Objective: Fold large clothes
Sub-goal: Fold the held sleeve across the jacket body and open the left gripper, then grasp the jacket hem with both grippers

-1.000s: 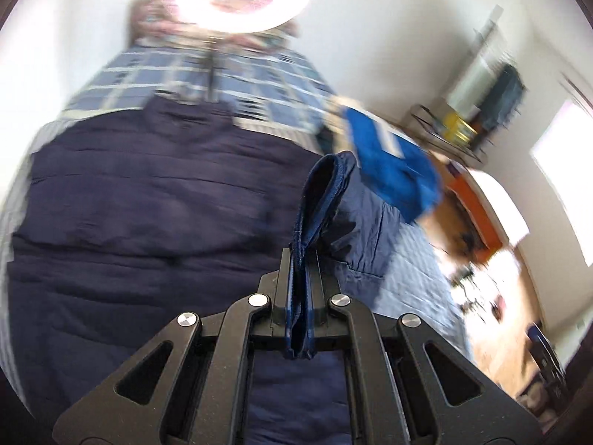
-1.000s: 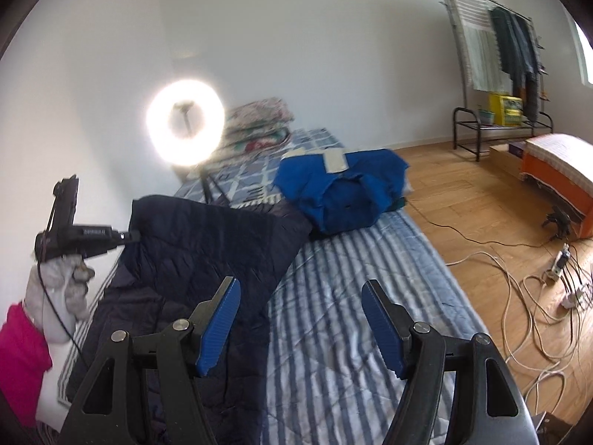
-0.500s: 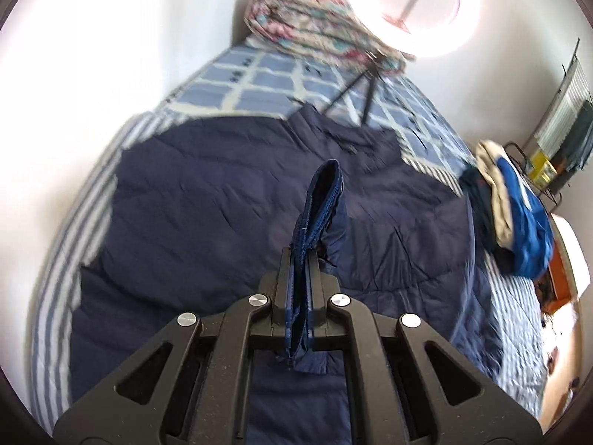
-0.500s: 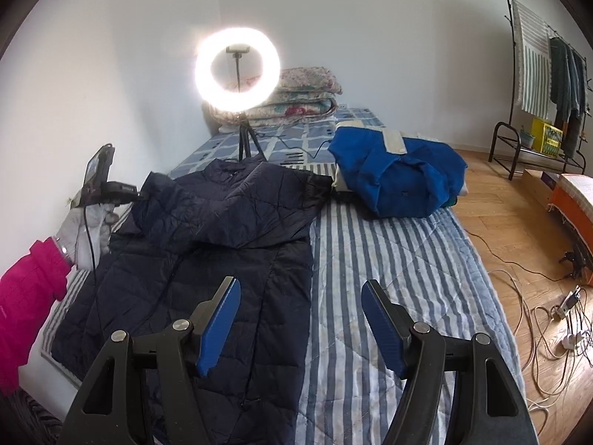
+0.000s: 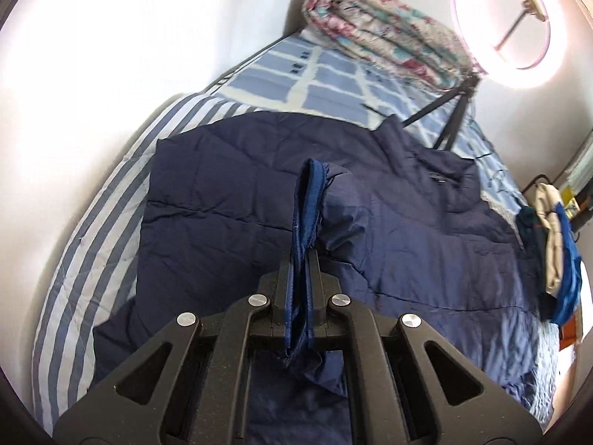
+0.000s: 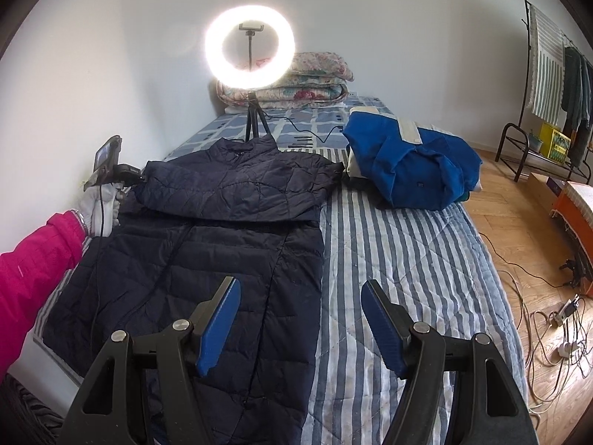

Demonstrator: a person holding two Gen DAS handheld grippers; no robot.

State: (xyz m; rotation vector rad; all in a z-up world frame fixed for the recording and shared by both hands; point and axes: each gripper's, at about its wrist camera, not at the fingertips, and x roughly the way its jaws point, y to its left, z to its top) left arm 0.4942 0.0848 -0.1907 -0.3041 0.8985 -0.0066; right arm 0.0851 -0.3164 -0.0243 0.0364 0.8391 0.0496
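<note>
On a bed covered with a blue-and-white striped quilt (image 6: 389, 259), a large navy quilted puffer jacket (image 6: 207, 244) lies spread out, collar toward the far end where a ring light (image 6: 250, 46) stands on a small tripod. Both sleeves look folded in across the chest, forming a dark band over the upper body. The lower half lies flat and reaches toward the near edge of the bed.

From the left wrist view, the left gripper (image 5: 302, 278) is clamped tight on the jacket's sleeve cuff (image 5: 307, 200), which stands up as a thin ridge between its closed jaws. A gloved hand (image 6: 102, 207) in a pink sleeve (image 6: 33, 274) holds that tool over the jacket's far side, beside the wall.

The right gripper (image 6: 300, 319) hovers near the foot of the jacket, blue-padded jaws spread wide with nothing between them, above the jacket's edge and the striped quilt.

A judgement on handling: the jacket seems light, soft and puffy, with a smooth, probably slippery shell, so folds may spring open or slide. Firmer bound edges, such as the cuff, hem or collar, look like the safest places to pinch. The hem corner nearest the open jaws seems a sensible grip for the next fold.

A heap of bright blue clothing (image 6: 411, 167) sits apart, farther up the bed.
</note>
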